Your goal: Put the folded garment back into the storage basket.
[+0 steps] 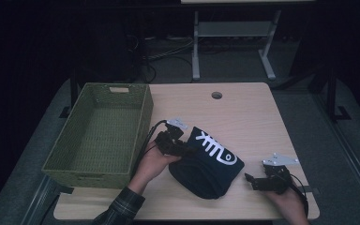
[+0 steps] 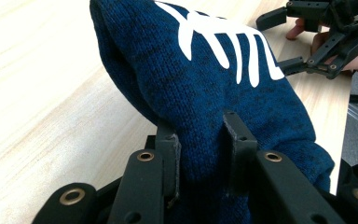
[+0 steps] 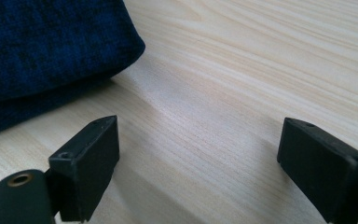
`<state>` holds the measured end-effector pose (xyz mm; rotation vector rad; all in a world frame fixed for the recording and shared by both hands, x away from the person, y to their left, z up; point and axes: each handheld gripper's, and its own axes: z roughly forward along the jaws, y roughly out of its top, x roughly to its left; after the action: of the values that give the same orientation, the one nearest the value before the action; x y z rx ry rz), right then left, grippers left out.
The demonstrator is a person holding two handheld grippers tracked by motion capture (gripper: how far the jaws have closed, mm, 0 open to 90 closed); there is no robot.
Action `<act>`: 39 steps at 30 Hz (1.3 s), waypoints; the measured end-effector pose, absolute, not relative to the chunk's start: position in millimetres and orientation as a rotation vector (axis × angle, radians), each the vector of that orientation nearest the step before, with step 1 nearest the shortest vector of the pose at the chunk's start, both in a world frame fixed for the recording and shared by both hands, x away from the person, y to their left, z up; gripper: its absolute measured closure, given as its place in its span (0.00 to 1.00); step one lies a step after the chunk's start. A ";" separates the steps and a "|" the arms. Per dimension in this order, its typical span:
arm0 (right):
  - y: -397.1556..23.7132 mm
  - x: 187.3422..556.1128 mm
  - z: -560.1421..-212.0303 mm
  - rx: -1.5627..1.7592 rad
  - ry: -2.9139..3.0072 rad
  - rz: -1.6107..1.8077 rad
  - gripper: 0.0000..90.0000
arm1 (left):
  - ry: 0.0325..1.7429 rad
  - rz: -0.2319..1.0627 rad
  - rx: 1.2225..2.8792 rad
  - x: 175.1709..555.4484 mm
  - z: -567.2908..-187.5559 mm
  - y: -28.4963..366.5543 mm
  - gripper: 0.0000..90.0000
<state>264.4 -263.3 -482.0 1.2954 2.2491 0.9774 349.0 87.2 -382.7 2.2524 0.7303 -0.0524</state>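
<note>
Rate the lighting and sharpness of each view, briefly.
High view: dim, the room behind nearly black, only the table and basket lit; soft overall. Left gripper view: bright, the sweater knit sharp, the left gripper slightly soft up close. Right gripper view: even light, a pale sheen on the wood, the right gripper blurred at its edges.

Basket (image 1: 98,136) left on table (image 1: 243,112); folded garment (image 1: 208,161) right of it.

Navy knit garment (image 1: 211,164) — white lettering (bold strokes) — olive-green woven basket (image 1: 101,136), pale wood-grain table (image 1: 243,112).
</note>
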 end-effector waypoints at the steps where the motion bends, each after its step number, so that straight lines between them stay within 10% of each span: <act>1: -263.3 264.4 -481.9 1.295 2.249 0.977 0.14 | 0.727 -0.052 2.251 348.3 -380.7 87.7 0.80; 39: -263.3 264.4 -481.8 1.298 2.245 0.978 0.14 | 0.698 0.010 2.297 353.2 -269.5 135.4 0.80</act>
<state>264.4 -263.3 -481.8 1.2981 2.2455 0.9782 353.2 135.4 -269.5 2.2975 0.6980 0.0104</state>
